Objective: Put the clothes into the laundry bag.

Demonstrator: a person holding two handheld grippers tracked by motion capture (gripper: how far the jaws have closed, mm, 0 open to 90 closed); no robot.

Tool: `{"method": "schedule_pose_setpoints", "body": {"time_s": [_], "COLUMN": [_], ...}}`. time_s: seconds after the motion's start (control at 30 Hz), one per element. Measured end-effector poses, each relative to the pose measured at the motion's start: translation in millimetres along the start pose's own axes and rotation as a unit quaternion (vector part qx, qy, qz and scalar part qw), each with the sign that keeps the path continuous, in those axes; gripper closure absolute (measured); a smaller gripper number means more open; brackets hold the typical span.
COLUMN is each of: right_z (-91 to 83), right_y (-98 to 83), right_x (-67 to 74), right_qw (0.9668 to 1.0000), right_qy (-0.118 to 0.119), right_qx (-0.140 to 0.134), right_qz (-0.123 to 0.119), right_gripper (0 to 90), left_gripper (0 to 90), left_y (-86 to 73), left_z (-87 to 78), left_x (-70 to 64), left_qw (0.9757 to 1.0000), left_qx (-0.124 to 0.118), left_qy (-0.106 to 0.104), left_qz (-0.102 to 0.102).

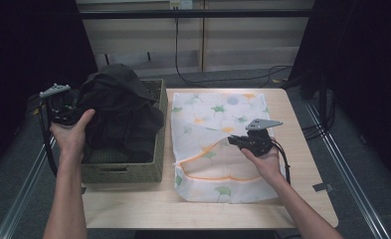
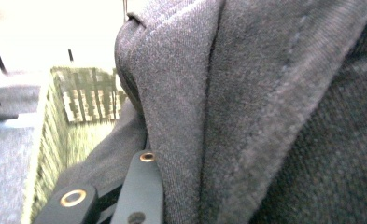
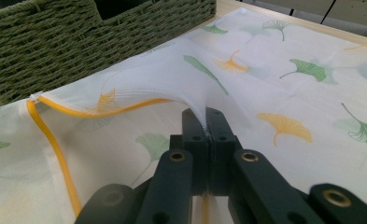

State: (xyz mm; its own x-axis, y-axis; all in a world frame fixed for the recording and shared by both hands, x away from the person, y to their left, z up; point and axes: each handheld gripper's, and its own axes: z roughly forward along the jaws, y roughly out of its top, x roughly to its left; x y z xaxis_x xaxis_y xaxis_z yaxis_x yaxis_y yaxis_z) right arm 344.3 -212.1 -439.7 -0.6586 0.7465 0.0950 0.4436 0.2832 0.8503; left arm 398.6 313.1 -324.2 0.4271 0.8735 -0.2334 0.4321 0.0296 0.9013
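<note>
Dark garment (image 2: pixel 265 116) hides the left gripper's (image 1: pixel 66 107) jaws

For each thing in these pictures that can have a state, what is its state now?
Dark garment: bunched, lifted partly out of the basket, held by the left gripper.
Woven basket: upright on the table, open top, garment partly inside.
Mesh laundry bag: lying flat, its top layer pinched up at the opening.
Left gripper: shut on the garment.
Right gripper: shut on the bag's mesh.
</note>
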Motion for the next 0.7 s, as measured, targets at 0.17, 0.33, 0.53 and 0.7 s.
{"method": "schedule_pose_setpoints", "body": {"time_s": [0.17, 0.33, 0.53, 0.7], "right_z": [0.0, -0.5, -0.2, 0.2], "right_y": [0.1, 0.2, 0.4, 0.8], "right_x": [-0.4, -0.6, 0.0, -0.1], "right_qw": [1.0000, 1.0000, 1.0000, 1.0000], "right_qy": [0.000, 0.000, 0.001, 0.000], "right_qx": [-0.001, -0.002, -0.002, -0.002], "right_qz": [0.000, 0.004, 0.002, 0.004], "right_gripper": [89.1, 89.1, 89.1, 89.2], "left_gripper": [71.4, 71.4, 71.4, 71.6], "left_y": [22.3, 36.7, 57.8, 72.6], "left_z": [-21.8, -37.7, -60.2, -74.5], "left_x": [-3.1, -4.5, -9.5, -21.1], "left_qw": [0.9992, 0.9978, 0.9947, 0.9912], "left_qx": [-0.039, -0.065, -0.100, -0.125], "left_qy": [-0.007, -0.011, -0.015, -0.031], "left_qz": [0.006, 0.005, 0.017, 0.031]}}
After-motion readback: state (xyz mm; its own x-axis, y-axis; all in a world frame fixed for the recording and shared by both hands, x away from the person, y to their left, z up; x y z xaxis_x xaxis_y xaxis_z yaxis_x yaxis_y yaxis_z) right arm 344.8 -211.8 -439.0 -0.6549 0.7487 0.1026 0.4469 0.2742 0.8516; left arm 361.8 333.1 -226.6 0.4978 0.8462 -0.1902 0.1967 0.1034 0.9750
